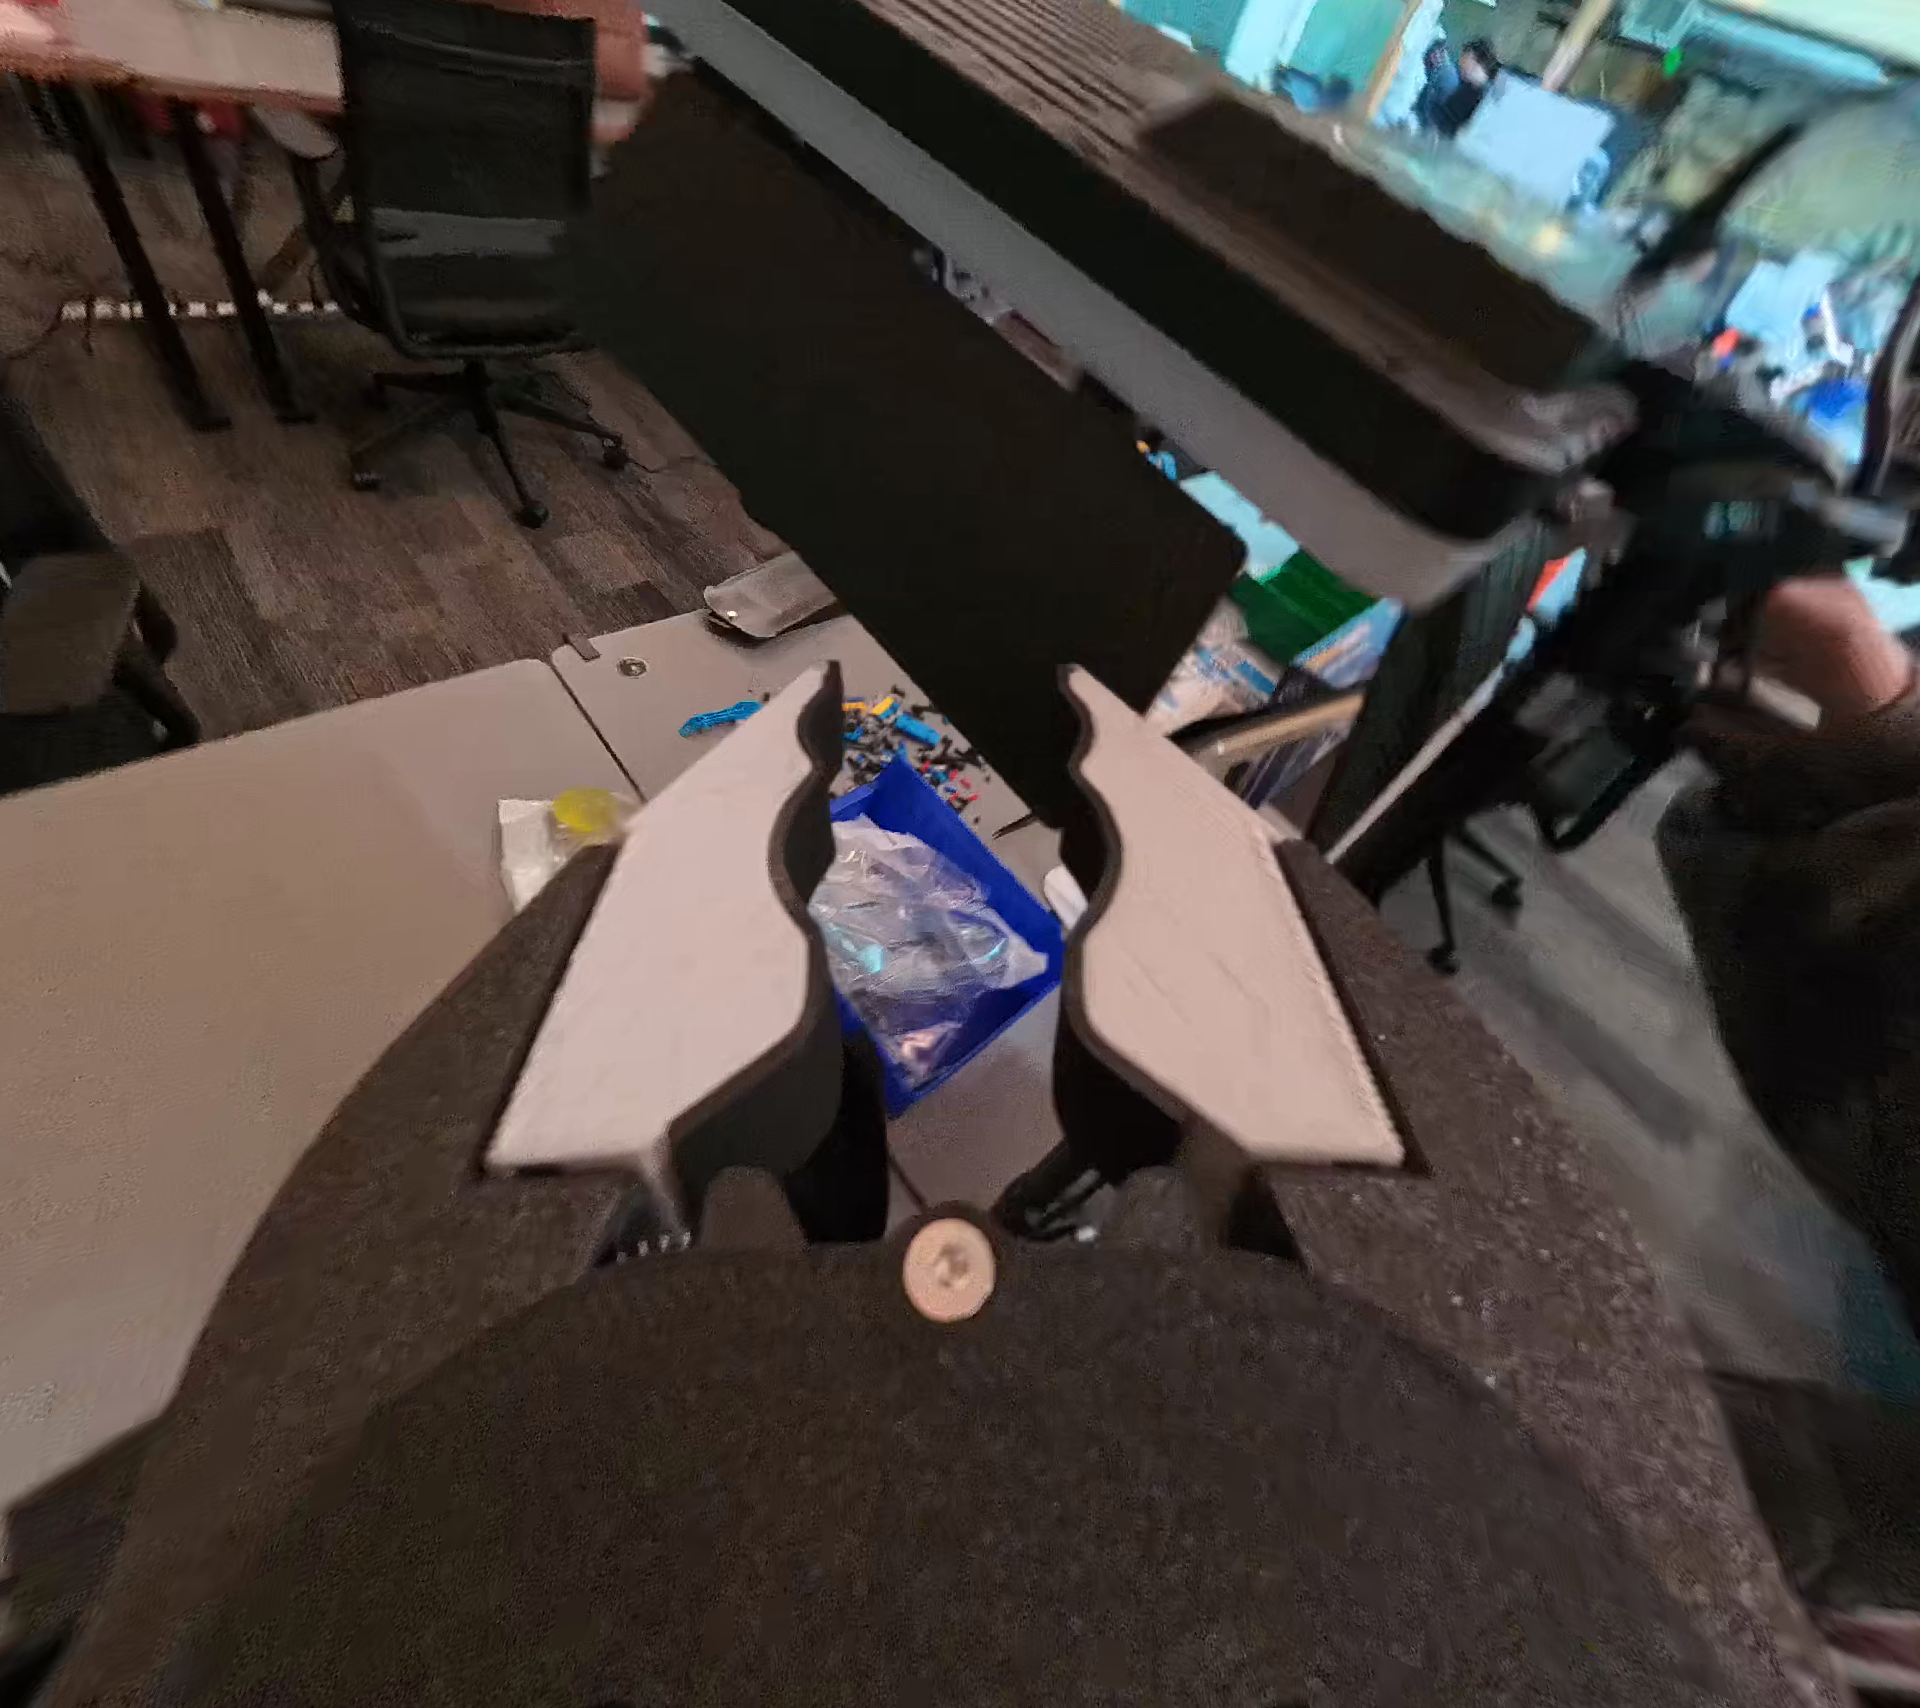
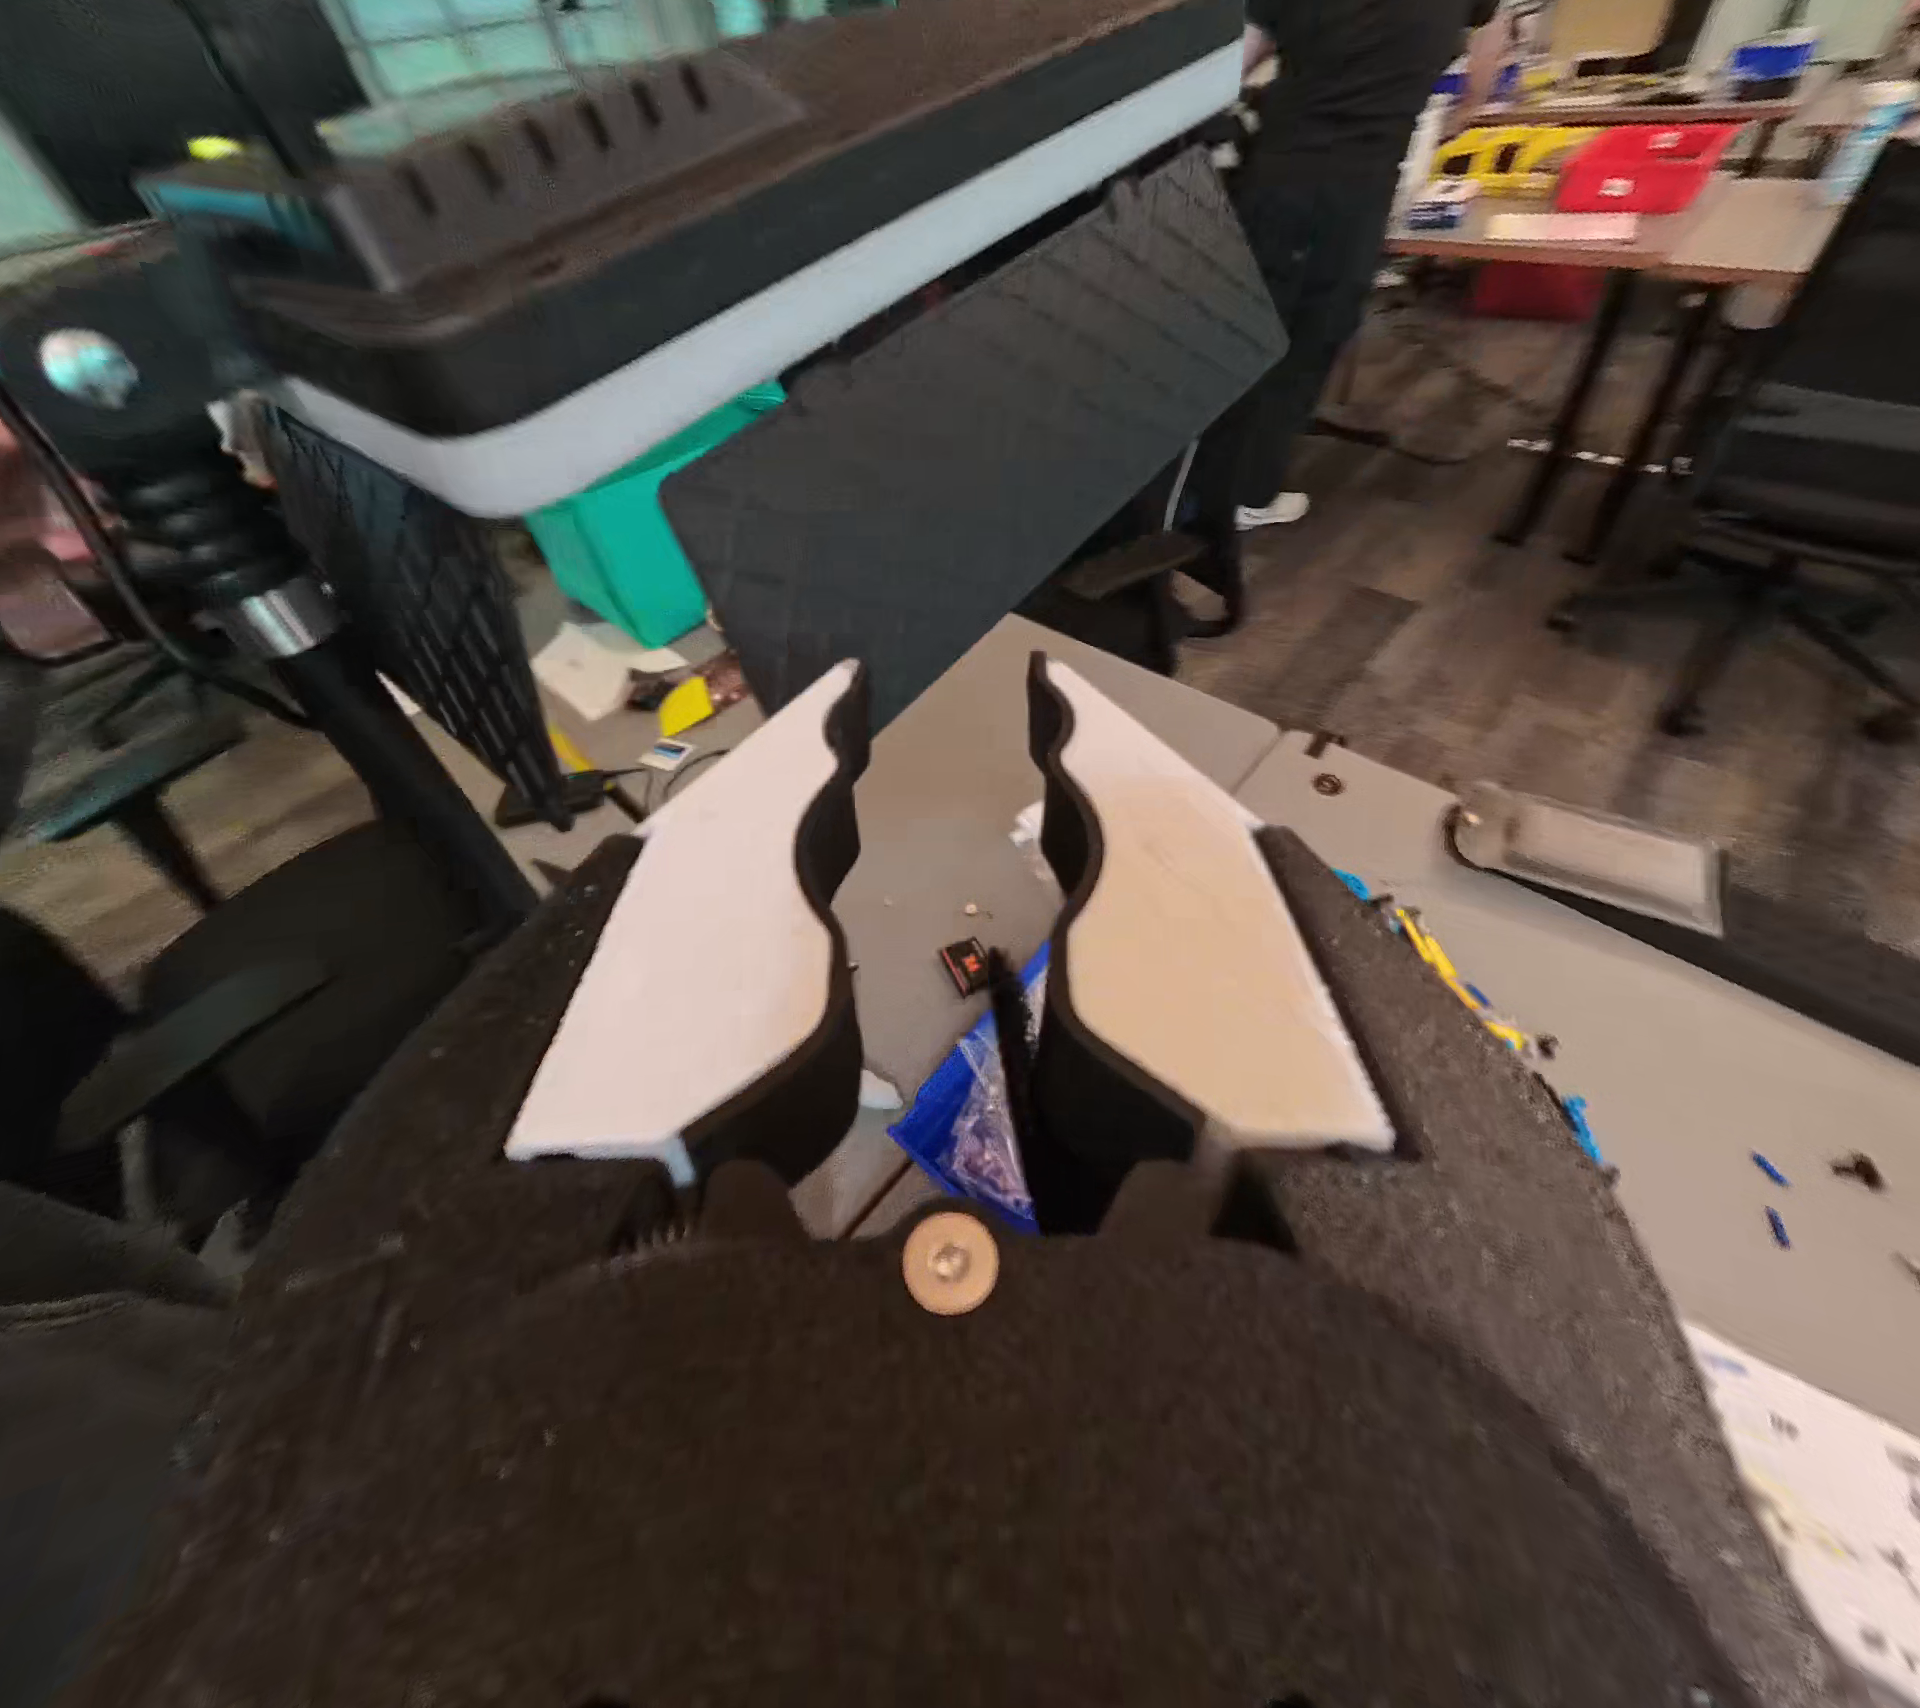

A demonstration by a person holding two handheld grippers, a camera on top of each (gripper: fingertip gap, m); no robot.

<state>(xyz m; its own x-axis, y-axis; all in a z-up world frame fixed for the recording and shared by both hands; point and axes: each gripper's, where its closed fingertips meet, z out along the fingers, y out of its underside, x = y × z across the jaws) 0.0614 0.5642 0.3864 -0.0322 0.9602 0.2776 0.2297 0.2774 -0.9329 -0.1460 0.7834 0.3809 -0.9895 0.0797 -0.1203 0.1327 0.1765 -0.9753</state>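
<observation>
My left gripper [image 1: 945, 692] is open and empty, held above a grey table [image 1: 260, 931]. Under its fingers sits a blue bin [image 1: 935, 920] with a clear plastic bag in it. The right gripper [image 1: 1091, 131] faces it closely across the top of the left wrist view, its flat black panel [image 1: 904, 432] reaching down to my fingertips. My right gripper [image 2: 945, 682] is open and empty over the same table [image 2: 1662, 1035]. The blue bin [image 2: 966, 1108] lies below it. The left gripper [image 2: 727, 204] looms close in front, blurred.
Small loose bricks [image 1: 904, 733] lie beyond the bin, also in the right wrist view [image 2: 1455, 983]. A yellow-lidded item [image 1: 582, 811] sits in a bag. A printed sheet [image 2: 1818, 1502] lies at the table's near right. A person [image 2: 1351, 100], office chairs [image 1: 457, 183] and a teal bin [image 2: 634, 536] stand around. The left gripper's tips are roughly 30 centimetres from the right gripper's.
</observation>
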